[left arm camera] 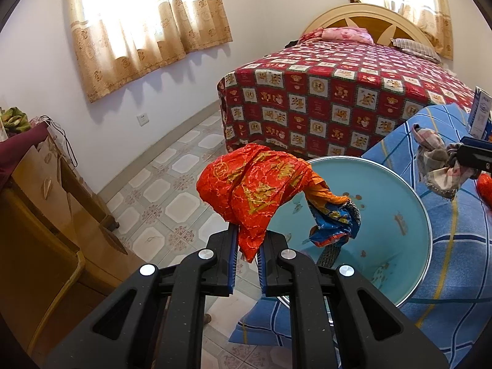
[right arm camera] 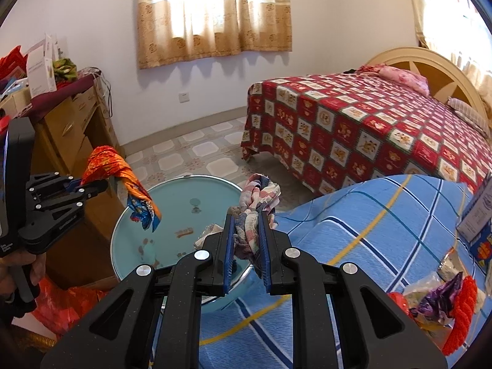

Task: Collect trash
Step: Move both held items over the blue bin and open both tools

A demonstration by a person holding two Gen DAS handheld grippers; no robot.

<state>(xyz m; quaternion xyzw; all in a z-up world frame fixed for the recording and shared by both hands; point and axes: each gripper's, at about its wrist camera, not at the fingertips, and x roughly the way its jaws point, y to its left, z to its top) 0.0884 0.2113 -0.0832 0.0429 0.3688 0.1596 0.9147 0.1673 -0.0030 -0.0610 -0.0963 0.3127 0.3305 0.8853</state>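
My left gripper [left arm camera: 248, 236] is shut on a crumpled red and gold foil wrapper [left arm camera: 255, 190], whose blue and orange tail hangs over a light blue round basin [left arm camera: 399, 215]. From the right wrist view the left gripper [right arm camera: 80, 183] and that wrapper [right arm camera: 107, 166] hover at the basin's [right arm camera: 172, 215] left rim. My right gripper [right arm camera: 247, 215] is shut on a wad of pale checked cloth-like trash [right arm camera: 261, 193], at the basin's right edge. The right gripper [left arm camera: 458, 156] shows at the left wrist view's right border with the wad [left arm camera: 436, 166].
A blue striped cloth surface [right arm camera: 369, 230] holds more trash [right arm camera: 436, 298] and a printed carton [right arm camera: 479, 224] at its right. A bed with a red patterned cover [right arm camera: 369, 129] stands behind. A wooden dresser [right arm camera: 67, 135] is to the left, a red bag [right arm camera: 70, 304] below it. Tiled floor [left arm camera: 172, 190] lies between.
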